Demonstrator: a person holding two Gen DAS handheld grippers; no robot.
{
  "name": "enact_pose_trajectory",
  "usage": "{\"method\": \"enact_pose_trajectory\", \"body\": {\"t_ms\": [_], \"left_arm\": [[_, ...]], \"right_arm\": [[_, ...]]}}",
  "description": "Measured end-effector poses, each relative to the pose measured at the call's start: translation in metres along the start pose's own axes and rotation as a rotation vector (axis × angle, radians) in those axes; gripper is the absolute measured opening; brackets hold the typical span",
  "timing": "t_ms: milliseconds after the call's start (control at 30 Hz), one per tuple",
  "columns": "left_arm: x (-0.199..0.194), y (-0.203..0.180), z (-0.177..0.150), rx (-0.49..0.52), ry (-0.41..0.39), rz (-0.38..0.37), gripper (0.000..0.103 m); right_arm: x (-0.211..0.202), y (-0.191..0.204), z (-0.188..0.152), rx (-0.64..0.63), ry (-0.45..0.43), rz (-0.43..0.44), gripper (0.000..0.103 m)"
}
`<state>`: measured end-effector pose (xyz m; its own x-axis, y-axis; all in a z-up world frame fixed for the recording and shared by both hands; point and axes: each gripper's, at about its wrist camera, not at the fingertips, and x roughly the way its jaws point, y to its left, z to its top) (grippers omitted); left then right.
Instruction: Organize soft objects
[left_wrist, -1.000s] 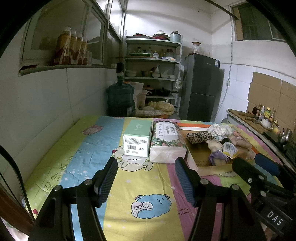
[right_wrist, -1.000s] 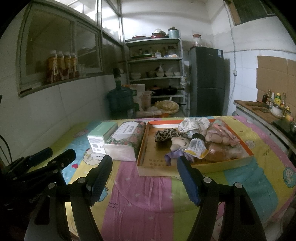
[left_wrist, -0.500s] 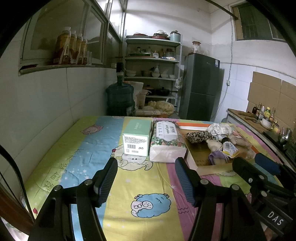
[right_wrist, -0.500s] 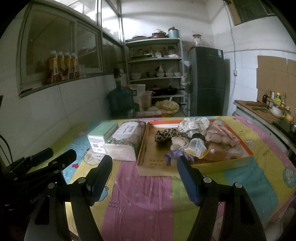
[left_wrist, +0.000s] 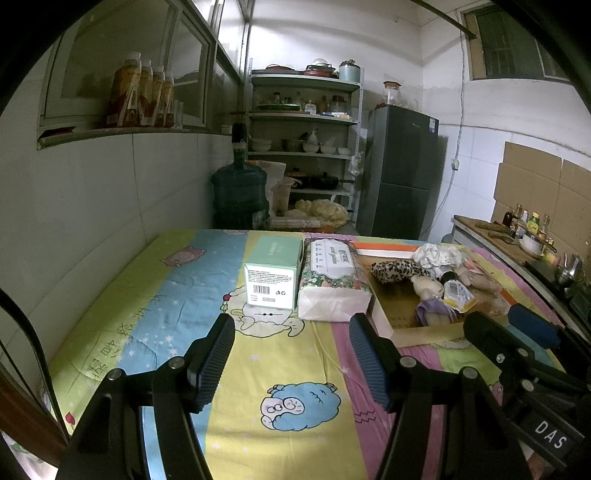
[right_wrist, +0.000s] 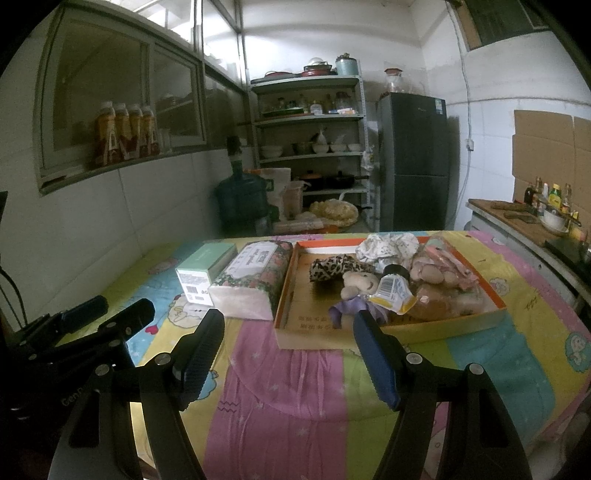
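Note:
An orange-rimmed cardboard tray (right_wrist: 458, 325) (left_wrist: 384, 317) on the colourful cloth holds soft things: a leopard-print piece (right_wrist: 334, 267) (left_wrist: 393, 269), a small plush doll (right_wrist: 358, 284) (left_wrist: 424, 286), a white crumpled cloth (right_wrist: 388, 243) (left_wrist: 436, 254), pink plush toys (right_wrist: 436, 269) and a yellow pouch (right_wrist: 393, 291) (left_wrist: 456, 293). A floral tissue pack (left_wrist: 332, 280) (right_wrist: 255, 277) and a green box (left_wrist: 273, 271) (right_wrist: 205, 267) lie left of the tray. My left gripper (left_wrist: 291, 360) is open and empty, near the table's front. My right gripper (right_wrist: 288, 363) is open and empty, just in front of the tray.
A tiled wall with a glazed cabinet of bottles (left_wrist: 142, 92) runs along the left. Behind the table stand a water jug (left_wrist: 240, 192), a shelf rack (left_wrist: 303, 147) and a dark fridge (left_wrist: 400, 177). A counter with bottles (left_wrist: 517, 236) is at the right.

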<state>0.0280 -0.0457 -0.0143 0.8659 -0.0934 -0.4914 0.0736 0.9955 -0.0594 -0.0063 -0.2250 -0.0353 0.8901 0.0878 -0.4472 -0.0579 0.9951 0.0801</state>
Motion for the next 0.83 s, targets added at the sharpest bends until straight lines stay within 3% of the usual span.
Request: {"method": "enact_pose_trajectory", "body": {"t_ms": [833], "left_arm": [[-0.0009, -0.0024, -0.0010, 0.003, -0.002, -0.003, 0.065]], "right_arm": [[-0.0002, -0.0012, 0.0001, 0.001, 0.001, 0.000, 0.074]]}}
